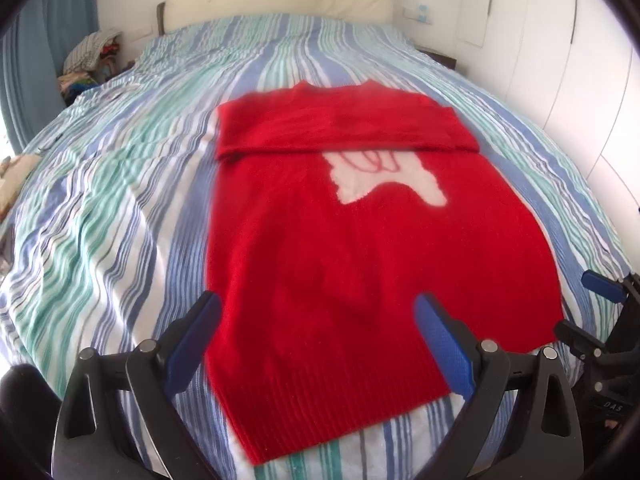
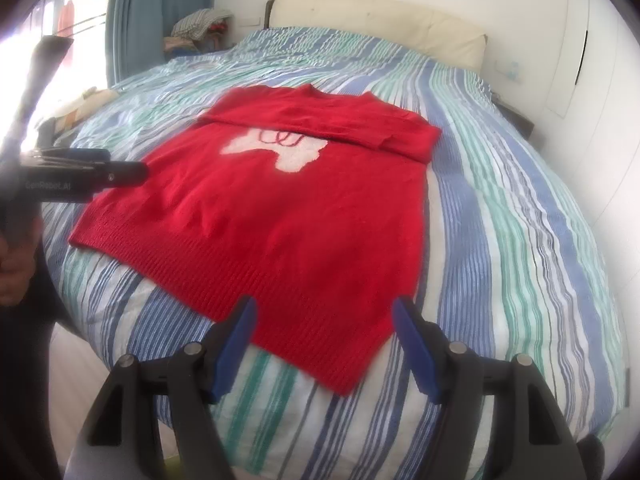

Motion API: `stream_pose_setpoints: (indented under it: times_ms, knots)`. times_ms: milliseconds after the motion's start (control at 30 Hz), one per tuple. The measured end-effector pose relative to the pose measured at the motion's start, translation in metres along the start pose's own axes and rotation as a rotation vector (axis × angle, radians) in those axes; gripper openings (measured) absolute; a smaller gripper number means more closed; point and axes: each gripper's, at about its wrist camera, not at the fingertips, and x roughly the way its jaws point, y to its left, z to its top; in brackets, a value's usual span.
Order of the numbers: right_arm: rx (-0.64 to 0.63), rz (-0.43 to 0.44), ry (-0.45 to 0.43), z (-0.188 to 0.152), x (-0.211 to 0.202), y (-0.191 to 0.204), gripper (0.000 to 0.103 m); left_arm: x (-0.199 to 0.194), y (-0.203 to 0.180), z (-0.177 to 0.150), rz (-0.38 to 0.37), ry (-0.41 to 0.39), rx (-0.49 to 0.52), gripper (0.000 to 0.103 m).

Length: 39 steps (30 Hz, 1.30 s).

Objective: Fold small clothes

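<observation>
A red knitted sweater (image 1: pixel 340 248) with a white patch lies flat on the striped bed (image 1: pixel 120 184), its sleeves folded across the chest. My left gripper (image 1: pixel 318 304) is open, hovering over the sweater's ribbed hem. My right gripper (image 2: pixel 324 308) is open above the hem's near right corner, with the sweater (image 2: pixel 280 216) on the bed (image 2: pixel 500 240) ahead. The right gripper also shows at the right edge of the left wrist view (image 1: pixel 608 320); the left gripper shows at the left of the right wrist view (image 2: pixel 100 172).
A cream headboard (image 1: pixel 280 0) stands at the far end. A pile of clothes (image 1: pixel 92 56) sits beside the bed at far left, by blue curtains (image 2: pixel 152 12). White wardrobe doors (image 1: pixel 560 60) line the right side.
</observation>
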Motion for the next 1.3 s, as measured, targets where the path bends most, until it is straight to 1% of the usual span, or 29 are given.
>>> stream_pose_setpoints:
  times_ms: [67,433,567,767,833,933,1067,1167,1233,1300]
  knots:
    - [-0.006,-0.003,-0.004,-0.001,-0.002,0.0,0.069,0.0,0.001,-0.001,0.005,0.003,0.002,0.097]
    - [-0.034,0.003,-0.028,0.0,-0.007,0.008,0.069,-0.015,0.008,0.0,0.032,-0.04,-0.017,0.097]
    - [-0.045,0.006,-0.031,-0.001,-0.009,0.01,0.069,-0.013,0.01,0.0,0.042,-0.035,-0.022,0.097]
    - [-0.04,0.005,-0.04,0.002,-0.012,0.009,0.069,-0.025,0.01,0.004,0.033,-0.075,-0.031,0.097]
    - [-0.034,0.006,-0.046,0.005,-0.015,0.008,0.069,-0.032,0.012,0.009,0.009,-0.08,-0.055,0.097]
    - [-0.009,0.003,-0.072,0.011,-0.023,0.001,0.069,-0.047,0.016,0.018,-0.017,-0.091,-0.085,0.097]
    - [0.069,0.004,-0.1,0.016,-0.032,-0.015,0.069,-0.061,0.023,0.031,-0.055,-0.054,-0.125,0.098]
    - [0.138,0.019,-0.075,0.014,-0.03,-0.029,0.069,-0.059,0.029,0.041,-0.086,-0.01,-0.137,0.098]
    - [0.158,0.033,-0.045,0.014,-0.025,-0.036,0.069,-0.05,0.032,0.05,-0.08,-0.004,-0.131,0.098]
    - [0.181,0.084,-0.012,0.024,-0.018,-0.047,0.069,-0.035,0.036,0.057,-0.056,-0.001,-0.118,0.098]
